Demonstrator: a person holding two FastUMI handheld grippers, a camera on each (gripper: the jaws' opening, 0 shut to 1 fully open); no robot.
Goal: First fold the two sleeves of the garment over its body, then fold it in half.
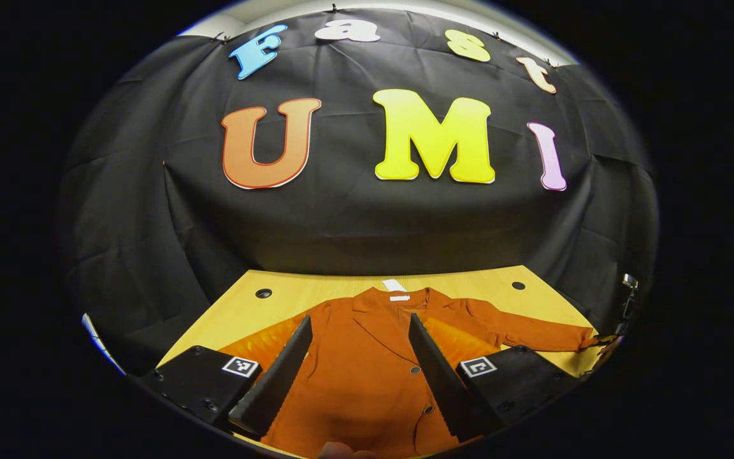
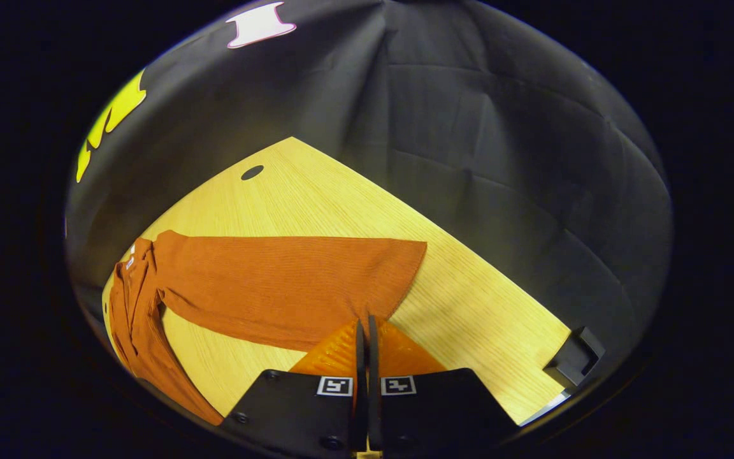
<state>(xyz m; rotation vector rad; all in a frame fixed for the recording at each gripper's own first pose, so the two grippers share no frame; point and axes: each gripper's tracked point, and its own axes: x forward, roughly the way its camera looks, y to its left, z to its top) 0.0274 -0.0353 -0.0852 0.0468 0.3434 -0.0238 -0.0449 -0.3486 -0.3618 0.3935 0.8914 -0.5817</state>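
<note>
Two grippers — left (image 1: 359, 357) jaws wide over one jacket (image 1: 367, 363), right (image 2: 364, 357) jaws closed, seemingly empty — on one table (image 2: 316, 191).

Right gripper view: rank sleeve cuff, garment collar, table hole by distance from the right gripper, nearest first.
1. Sleeve cuff: just ahead of the right gripper, slightly right.
2. Table hole: far ahead on the wooden table, left of centre.
3. Garment collar: far left. Its gap versus the hole is close under the fisheye; treat that order as tentative.
</note>
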